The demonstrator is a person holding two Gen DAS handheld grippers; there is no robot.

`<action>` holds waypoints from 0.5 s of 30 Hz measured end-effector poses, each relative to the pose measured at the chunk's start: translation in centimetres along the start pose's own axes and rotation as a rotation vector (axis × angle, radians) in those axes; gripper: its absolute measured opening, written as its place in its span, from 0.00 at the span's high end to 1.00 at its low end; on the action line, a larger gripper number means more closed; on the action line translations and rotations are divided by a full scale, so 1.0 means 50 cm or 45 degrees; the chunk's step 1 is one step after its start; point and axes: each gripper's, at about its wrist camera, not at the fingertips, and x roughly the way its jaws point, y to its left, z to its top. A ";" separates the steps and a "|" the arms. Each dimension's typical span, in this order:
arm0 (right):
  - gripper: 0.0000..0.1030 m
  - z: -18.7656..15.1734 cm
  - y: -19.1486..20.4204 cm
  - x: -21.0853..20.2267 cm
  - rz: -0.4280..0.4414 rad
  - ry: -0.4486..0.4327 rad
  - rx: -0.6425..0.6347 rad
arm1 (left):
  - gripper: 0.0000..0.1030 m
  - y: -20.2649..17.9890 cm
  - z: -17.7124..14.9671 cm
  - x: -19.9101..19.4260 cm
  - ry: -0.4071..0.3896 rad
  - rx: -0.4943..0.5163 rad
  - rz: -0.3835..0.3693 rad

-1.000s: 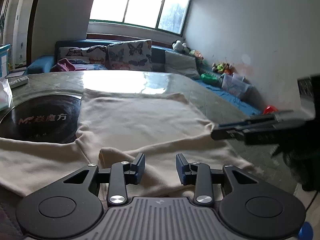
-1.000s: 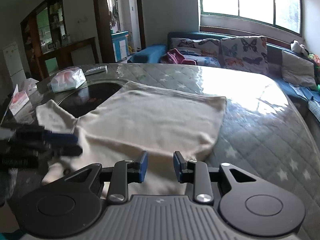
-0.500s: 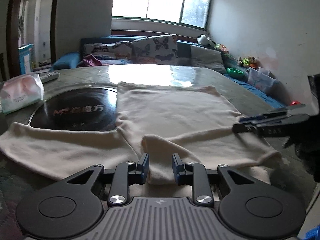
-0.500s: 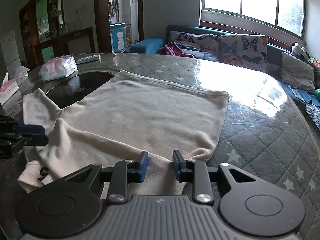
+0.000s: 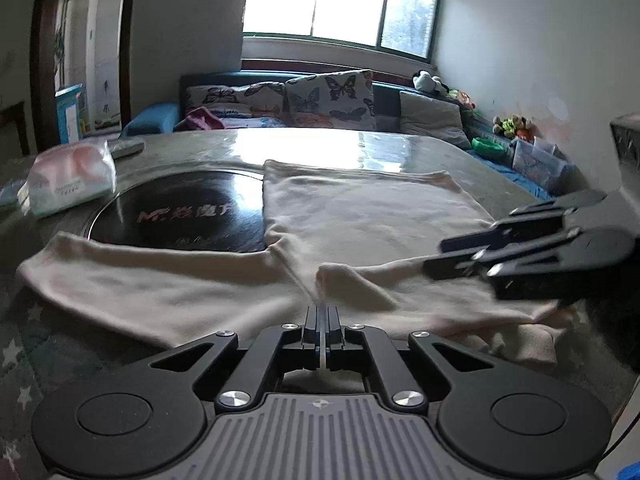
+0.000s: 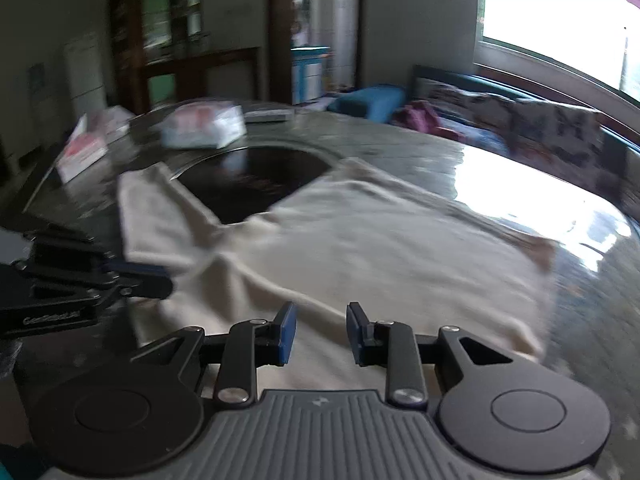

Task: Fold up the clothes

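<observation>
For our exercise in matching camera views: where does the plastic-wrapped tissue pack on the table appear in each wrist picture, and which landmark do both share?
Left wrist view: the tissue pack lies at the far left, left of the black round disc.
Right wrist view: the tissue pack, blurred, sits upper left of centre, beyond the disc.
Shared landmark: the black round disc, partly covered by the cream garment.

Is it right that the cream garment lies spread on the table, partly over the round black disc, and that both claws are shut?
Not quite. Only the left claw is shut, pinching the cream garment, as the left wrist view shows. In the right wrist view the right claw stands open above the fabric. The rest holds: the garment partly covers the round black disc.
</observation>
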 end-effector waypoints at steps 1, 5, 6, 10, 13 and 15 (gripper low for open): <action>0.74 0.002 0.014 0.009 0.010 0.004 -0.020 | 0.96 0.008 0.001 -0.004 -0.006 -0.016 0.009; 0.74 0.004 0.055 0.037 0.060 0.029 -0.071 | 0.95 0.047 0.009 -0.017 -0.038 -0.063 0.097; 0.74 0.003 0.064 0.041 0.072 0.033 -0.081 | 0.94 0.063 0.012 -0.020 -0.048 -0.084 0.130; 0.74 0.010 0.091 0.044 0.118 0.020 -0.126 | 0.85 0.123 0.024 -0.029 -0.076 -0.164 0.280; 0.74 0.014 0.100 0.053 0.156 0.028 -0.111 | 0.71 0.169 0.030 -0.033 -0.090 -0.235 0.392; 0.74 0.015 0.108 0.060 0.177 0.023 -0.113 | 0.69 0.197 0.034 -0.034 -0.097 -0.265 0.461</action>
